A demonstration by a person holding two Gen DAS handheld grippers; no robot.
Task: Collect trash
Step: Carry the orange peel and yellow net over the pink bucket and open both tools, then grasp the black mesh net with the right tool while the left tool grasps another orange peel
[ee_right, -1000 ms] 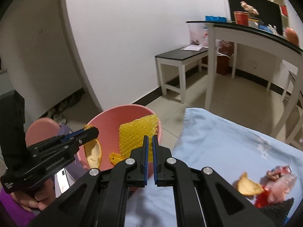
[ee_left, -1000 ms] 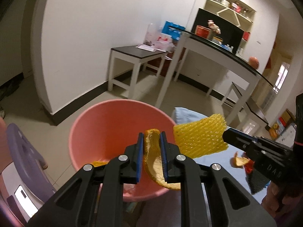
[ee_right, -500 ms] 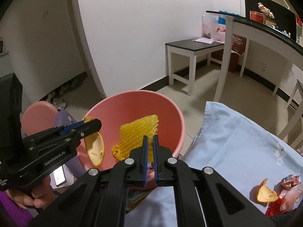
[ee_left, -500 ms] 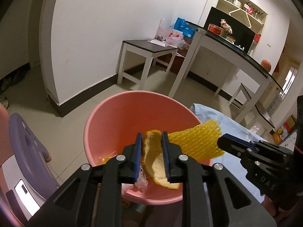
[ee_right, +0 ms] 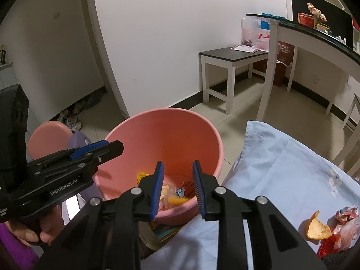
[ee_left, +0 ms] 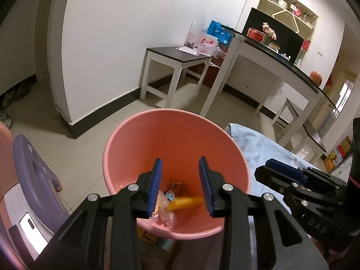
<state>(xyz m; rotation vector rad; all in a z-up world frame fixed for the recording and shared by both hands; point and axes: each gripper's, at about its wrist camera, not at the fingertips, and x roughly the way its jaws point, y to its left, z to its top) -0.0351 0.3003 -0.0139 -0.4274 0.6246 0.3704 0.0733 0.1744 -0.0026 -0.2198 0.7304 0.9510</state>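
Both grippers hang over the round pink plastic bucket (ee_left: 180, 135). The left gripper (ee_left: 180, 180) and right gripper (ee_right: 176, 180) are opening their jaws, nothing between them. Yellow foam netting (ee_left: 186, 201) and crumpled clear wrappers (ee_right: 171, 191) lie at the bucket's bottom.

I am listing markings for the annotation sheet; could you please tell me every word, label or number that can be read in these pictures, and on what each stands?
"GenRobot.AI": white lettering on the side of the left gripper, right wrist view.
"DAS", upside down: embossed on the right gripper, left wrist view; a partial reading.
Red tin on the counter, bags and shelf items: print too small or blurred to read.
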